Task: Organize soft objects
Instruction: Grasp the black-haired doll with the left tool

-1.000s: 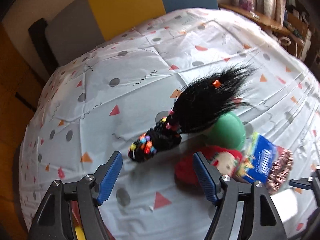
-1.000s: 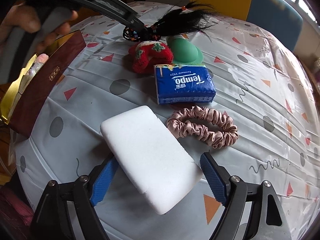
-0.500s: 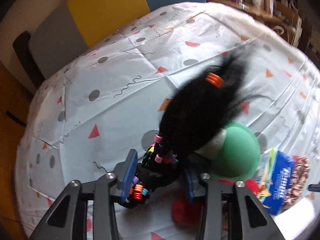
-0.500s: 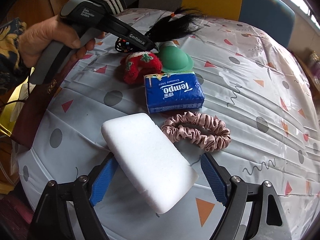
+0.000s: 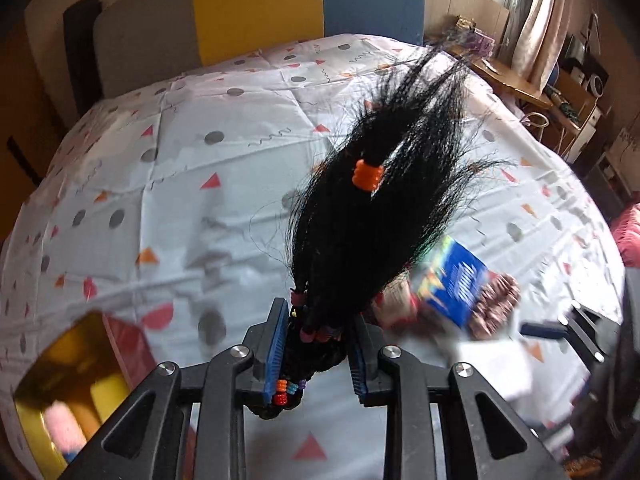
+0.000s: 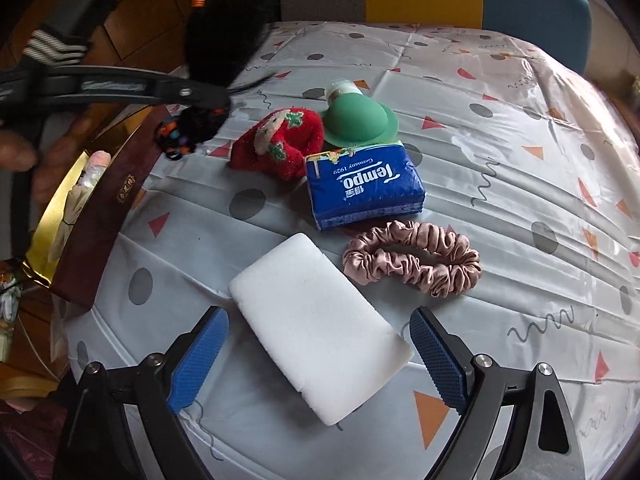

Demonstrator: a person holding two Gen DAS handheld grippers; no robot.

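My left gripper (image 5: 318, 320) is shut on the beaded end of a black hair piece (image 5: 380, 220), which hangs off the table with its loose hair fanning forward. In the right wrist view the left gripper (image 6: 200, 96) holds the hair piece (image 6: 224, 40) above the near corner of a dark red box (image 6: 104, 208). My right gripper (image 6: 318, 316) points down over a white foam block (image 6: 320, 332). Its jaws are opening, one on each side of the block, and the pads stand apart from it.
On the patterned tablecloth (image 6: 500, 152) lie a pink scrunchie (image 6: 412, 264), a blue tissue pack (image 6: 364, 184), a red plush toy (image 6: 280, 144) and a green dome (image 6: 360, 120). The box's gold inside (image 5: 60, 364) holds soft items. A chair (image 5: 256, 8) stands beyond the table.
The left gripper closed on the hair piece's beaded end and lifted it off the table toward the box. The right gripper's jaws widened a little around the white block.
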